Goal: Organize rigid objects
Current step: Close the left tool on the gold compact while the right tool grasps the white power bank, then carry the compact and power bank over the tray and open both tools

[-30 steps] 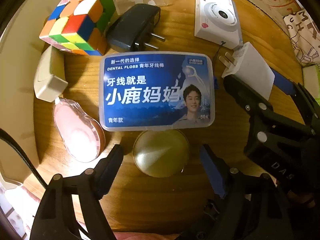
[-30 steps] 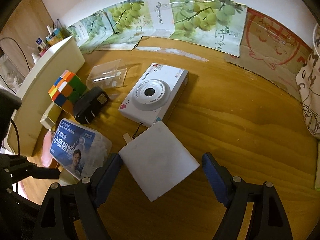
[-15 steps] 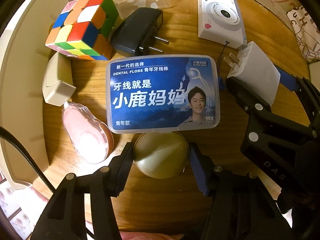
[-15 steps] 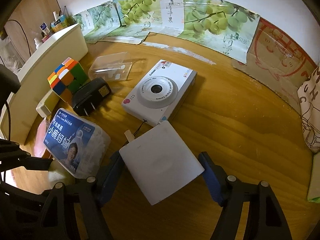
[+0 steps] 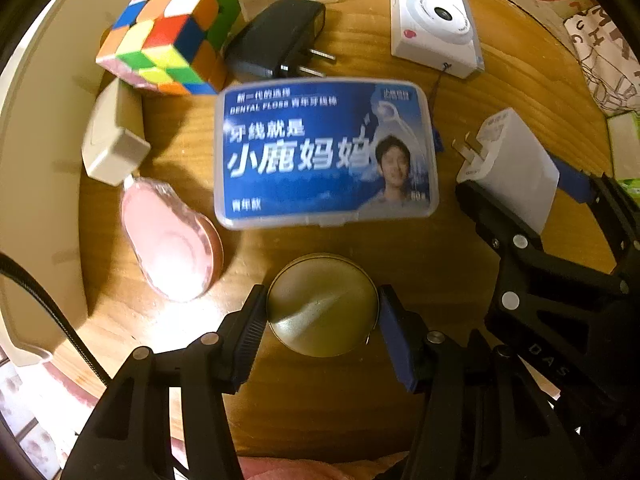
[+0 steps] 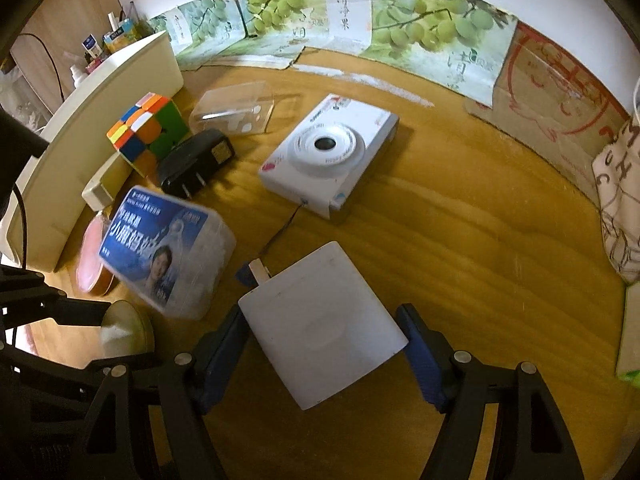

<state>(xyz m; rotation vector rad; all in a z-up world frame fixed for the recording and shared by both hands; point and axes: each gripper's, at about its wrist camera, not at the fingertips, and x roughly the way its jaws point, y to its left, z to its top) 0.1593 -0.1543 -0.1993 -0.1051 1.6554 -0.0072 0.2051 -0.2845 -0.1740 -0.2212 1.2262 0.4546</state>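
Left tool (image 5: 322, 320): clamped across round brass tin (image 5: 322, 305), having just closed; smooth, stiff, probably light, slippery sides.
Right tool (image 6: 322, 346): astride white charger (image 6: 320, 326), seemingly touching, grip unclear.

The clear plastic box with a blue label (image 5: 326, 152), lying at the middle of the left wrist view, carries white print: a small top line ending in "的选择", below it "DENTAL FLOSS" followed by blurred Chinese characters, then large "小鹿妈妈", and small blurred characters at its seven o'clock corner. On the black arm of the other tool (image 5: 548, 360), at four o'clock, the letters "DAS" show. In the right wrist view, the grape-printed cardboard sheets (image 6: 344, 12) at twelve o'clock bear "清淳果".
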